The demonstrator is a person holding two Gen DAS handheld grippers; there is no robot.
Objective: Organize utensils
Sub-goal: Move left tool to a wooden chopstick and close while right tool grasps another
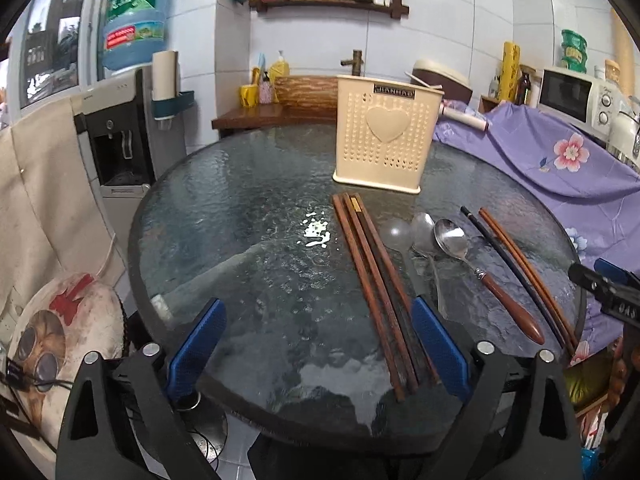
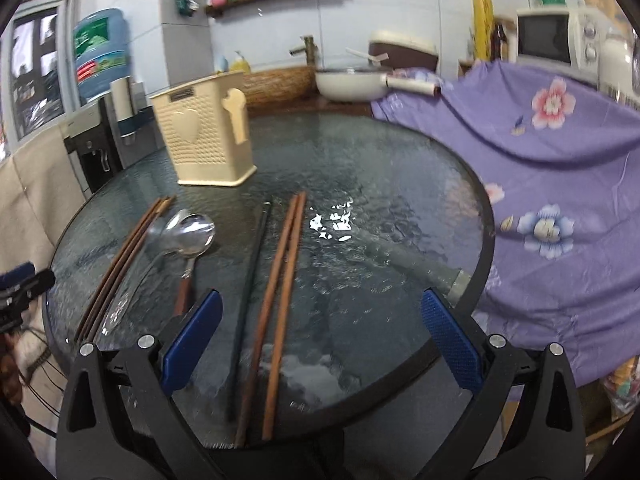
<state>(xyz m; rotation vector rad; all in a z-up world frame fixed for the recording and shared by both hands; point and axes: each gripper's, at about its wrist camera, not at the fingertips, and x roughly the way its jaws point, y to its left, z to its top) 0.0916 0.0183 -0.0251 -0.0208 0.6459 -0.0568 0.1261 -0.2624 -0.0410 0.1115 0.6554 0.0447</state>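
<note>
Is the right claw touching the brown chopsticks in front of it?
Apart. The right wrist view shows the open right claw straddling the chopsticks, gaps both sides.

Your two wrist cameras are looking across the round textured-glass table [image 1: 240, 208] from its near edge, low and close. Both are sharing the cream perforated plastic holder [image 1: 386, 136] [image 2: 204, 136].

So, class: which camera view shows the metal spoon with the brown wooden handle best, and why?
The left wrist view. There the spoon lies whole and sharp on the glass table, bowl to handle tip. In the right wrist view the spoon is blurred, and its handle runs behind the right gripper's left finger, so the end is hidden.
</note>
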